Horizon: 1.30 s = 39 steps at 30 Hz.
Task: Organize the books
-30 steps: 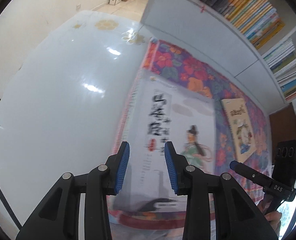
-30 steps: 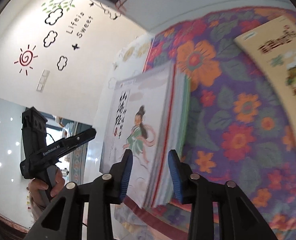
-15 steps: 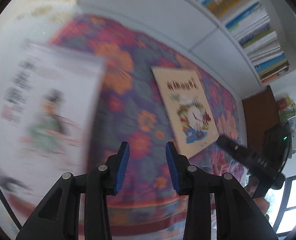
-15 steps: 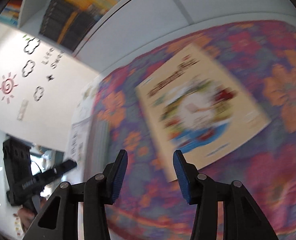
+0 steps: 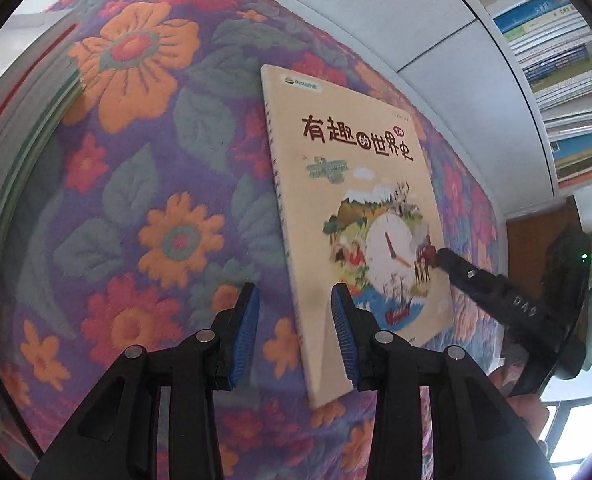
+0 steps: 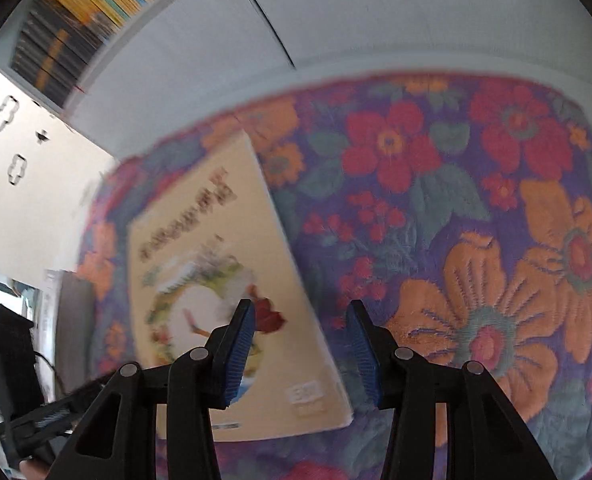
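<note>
- Both tools have swung off the stack of books at the left, now hanging over the single beige book; a second ago each framed the white-covered top book of that stack.
- Left wrist view: left tool (image 5: pixel 294 334) has blue pads apart with a modest gap, nothing clamped. It points steeply down at the floral quilt (image 5: pixel 144 184).
- Beige book (image 5: pixel 355 216) lies flat on the quilt, cover up, with dark title characters and a clock drawing. Its near left edge sits in line with the gap between the pads; contact can't be told.
- Stack of books (image 5: pixel 20 120) sits at the far left edge of this view, well apart from the beige book, only its page edges showing.
- Right tool (image 5: pixel 491 284) enters from the right, its black finger tip over the clock picture. Bookshelf (image 5: pixel 563 68) with stacked books runs along the upper right.
- Right wrist view: blurred. Right tool (image 6: pixel 300 354) has jaws opening, pads clear of each other, nothing gripped.
- Beige book (image 6: pixel 200 264) lies left of centre; its right edge and near right corner fall in line with the gap. Left pad overlaps the cover in the picture.
- Left tool (image 6: pixel 36 420) shows at lower left, black, partly cut off. Quilt (image 6: pixel 475 240) fills the right half.
</note>
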Each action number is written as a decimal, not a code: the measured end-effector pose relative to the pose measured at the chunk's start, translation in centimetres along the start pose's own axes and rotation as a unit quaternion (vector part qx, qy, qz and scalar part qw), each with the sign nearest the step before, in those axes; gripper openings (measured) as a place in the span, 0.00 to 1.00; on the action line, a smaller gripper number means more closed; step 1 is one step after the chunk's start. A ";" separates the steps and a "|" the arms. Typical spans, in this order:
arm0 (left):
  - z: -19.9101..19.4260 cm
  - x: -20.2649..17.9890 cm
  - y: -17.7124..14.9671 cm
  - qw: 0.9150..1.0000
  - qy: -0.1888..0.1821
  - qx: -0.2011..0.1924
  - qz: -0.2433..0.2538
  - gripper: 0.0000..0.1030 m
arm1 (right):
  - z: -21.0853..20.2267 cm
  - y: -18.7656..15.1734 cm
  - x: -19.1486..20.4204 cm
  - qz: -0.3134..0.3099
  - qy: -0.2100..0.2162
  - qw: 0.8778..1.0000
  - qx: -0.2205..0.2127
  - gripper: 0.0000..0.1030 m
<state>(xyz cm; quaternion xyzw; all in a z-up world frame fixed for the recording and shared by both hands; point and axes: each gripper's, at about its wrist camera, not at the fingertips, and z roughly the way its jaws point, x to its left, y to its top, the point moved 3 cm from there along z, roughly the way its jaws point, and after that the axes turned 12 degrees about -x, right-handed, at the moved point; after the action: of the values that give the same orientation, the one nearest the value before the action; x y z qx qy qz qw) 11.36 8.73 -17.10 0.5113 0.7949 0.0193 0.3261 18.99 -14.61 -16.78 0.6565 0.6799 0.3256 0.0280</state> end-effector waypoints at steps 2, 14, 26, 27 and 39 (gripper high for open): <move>0.3 -0.4 0.1 1.000 0.000 -0.001 0.005 0.34 | 0.1 -0.1 0.4 -0.013 0.019 1.000 0.004 0.54; 0.5 -2.2 -0.7 0.999 0.017 -0.003 0.043 0.35 | -0.7 -1.5 1.1 -0.046 0.041 0.997 0.049 0.57; -1.0 -1.1 -2.7 0.999 0.002 0.028 0.043 0.36 | -2.6 -5.0 1.4 -0.014 0.052 0.996 0.073 0.57; -1.1 -1.0 -3.0 0.999 0.002 0.031 0.045 0.35 | -2.8 -5.4 1.4 -0.008 0.051 0.996 0.075 0.57; -4.8 0.5 -8.0 0.994 0.011 0.086 0.069 0.36 | -6.7 -12.2 2.3 0.063 0.053 0.991 0.102 0.59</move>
<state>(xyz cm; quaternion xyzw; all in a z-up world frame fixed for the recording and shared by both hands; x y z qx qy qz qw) 2.19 6.79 -16.47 0.5912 0.7598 -0.0207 0.2698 4.94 -14.36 -16.50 0.6796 0.6673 0.2894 -0.0957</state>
